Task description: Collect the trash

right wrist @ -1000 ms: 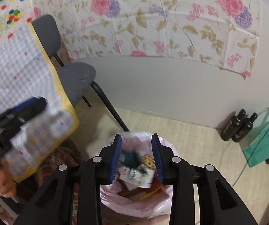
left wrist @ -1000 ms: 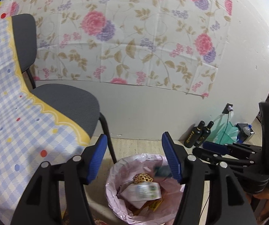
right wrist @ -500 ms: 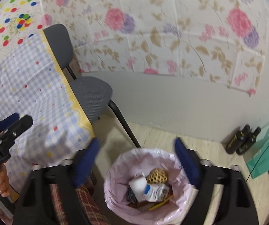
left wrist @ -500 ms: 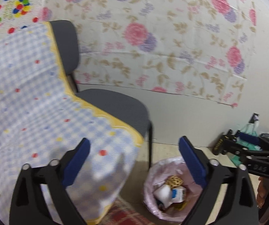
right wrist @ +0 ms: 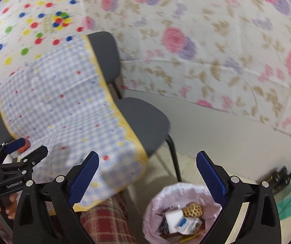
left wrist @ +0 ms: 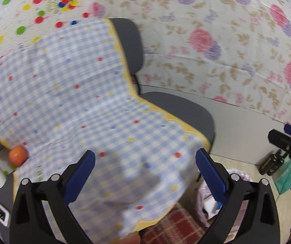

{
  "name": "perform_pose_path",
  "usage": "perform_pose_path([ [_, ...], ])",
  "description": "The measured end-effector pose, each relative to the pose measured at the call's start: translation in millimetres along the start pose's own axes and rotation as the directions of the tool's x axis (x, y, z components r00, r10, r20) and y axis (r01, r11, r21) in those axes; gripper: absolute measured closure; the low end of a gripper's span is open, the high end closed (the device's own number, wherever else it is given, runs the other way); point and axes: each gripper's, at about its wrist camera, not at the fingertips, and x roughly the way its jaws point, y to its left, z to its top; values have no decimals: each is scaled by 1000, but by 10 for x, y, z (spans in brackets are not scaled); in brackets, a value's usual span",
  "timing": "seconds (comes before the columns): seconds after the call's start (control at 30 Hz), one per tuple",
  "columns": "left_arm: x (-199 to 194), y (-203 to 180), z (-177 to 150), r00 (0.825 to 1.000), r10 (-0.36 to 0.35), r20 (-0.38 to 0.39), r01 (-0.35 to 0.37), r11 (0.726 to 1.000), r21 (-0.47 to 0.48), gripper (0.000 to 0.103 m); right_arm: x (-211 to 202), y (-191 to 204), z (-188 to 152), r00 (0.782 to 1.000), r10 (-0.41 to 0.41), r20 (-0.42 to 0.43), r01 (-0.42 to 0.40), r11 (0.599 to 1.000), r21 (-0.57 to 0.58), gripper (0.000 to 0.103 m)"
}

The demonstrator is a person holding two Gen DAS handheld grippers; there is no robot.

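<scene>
Jaws spread wide and empty on both the left gripper (left wrist: 145, 174) and right gripper (right wrist: 147, 174). Lined trash bin (right wrist: 181, 213) sits below the right jaws, holding a carton (right wrist: 188, 224).

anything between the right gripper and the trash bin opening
Nothing visible. The right gripper is open and empty above the pink-lined bin, whose mouth is uncovered; the checked tablecloth hangs off to the left.

The right claw (right wrist: 146, 174), narrow over the trash bin (right wrist: 183, 213) a second ago, now gapes wide and empty; both claws swing toward nine o'clock, the left claw (left wrist: 145, 174) facing the checked tablecloth (left wrist: 74, 101).
</scene>
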Motion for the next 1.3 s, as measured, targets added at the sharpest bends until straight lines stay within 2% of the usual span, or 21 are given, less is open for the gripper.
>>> perform_pose_path([
  [0.13, -83, 321, -15, 996, 91, -8, -91, 995, -46, 7, 17, 307, 141, 999, 38, 21, -37, 998, -57, 7],
  [0.3, -182, 700, -76, 977, 208, -41, -211, 973, -91, 7, 30, 640, 260, 996, 87, 33, -83, 990, -118, 7],
  [0.57, -413, 1262, -177, 948, 310, -75, -319, 932, -174, 7, 68, 1198, 316, 985, 169, 26, -159, 963, -218, 7],
  [0.93, -638, 1791, -341, 908, 401, -119, -418, 874, -248, 7, 185, 1659, 295, 972, 237, -11, -231, 934, -272, 7],
  [1.3, -600, 1907, -373, 912, 388, -135, -411, 870, -274, 7, 248, 1779, 296, 973, 229, -20, -225, 930, -291, 7],
])
